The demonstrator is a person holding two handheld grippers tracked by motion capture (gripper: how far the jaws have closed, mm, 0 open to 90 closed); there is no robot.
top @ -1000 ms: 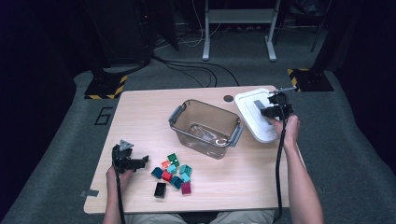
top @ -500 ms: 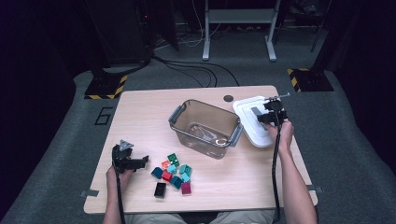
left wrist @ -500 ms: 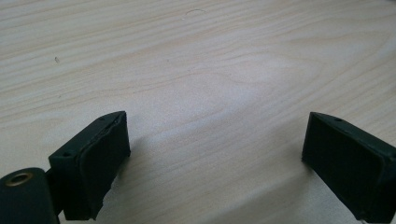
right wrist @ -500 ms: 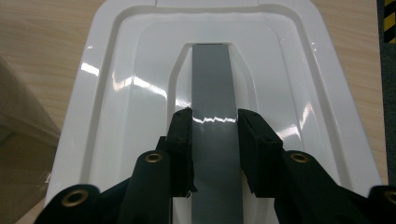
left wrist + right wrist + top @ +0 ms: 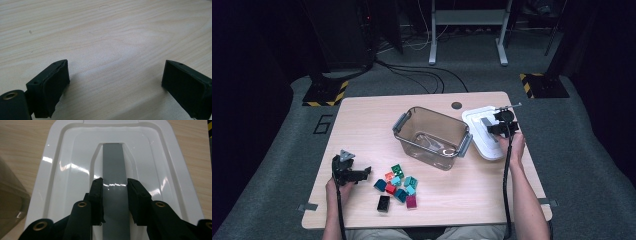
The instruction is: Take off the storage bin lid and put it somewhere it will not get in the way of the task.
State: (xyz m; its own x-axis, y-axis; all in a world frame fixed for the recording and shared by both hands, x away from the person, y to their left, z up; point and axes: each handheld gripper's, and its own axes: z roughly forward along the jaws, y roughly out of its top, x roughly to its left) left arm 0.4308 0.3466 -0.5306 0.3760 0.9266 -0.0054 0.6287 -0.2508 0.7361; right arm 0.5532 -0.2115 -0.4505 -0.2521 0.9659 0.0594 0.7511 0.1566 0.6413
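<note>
Coloured blocks (image 5: 396, 184) lie clustered near a clear bin (image 5: 432, 137) on the wooden table (image 5: 362, 125).

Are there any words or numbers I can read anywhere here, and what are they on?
"6": a big dark number on the grey floor, left of the table.
There is nothing to read on the white lid, the clear box or the coloured blocks.

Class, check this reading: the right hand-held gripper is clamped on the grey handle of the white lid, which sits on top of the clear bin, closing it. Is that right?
Not quite. The right hand-held gripper is clamped on the grey handle of the white lid, but the lid lies on the table beside the clear bin, which stands open. The high view shows it.
</note>
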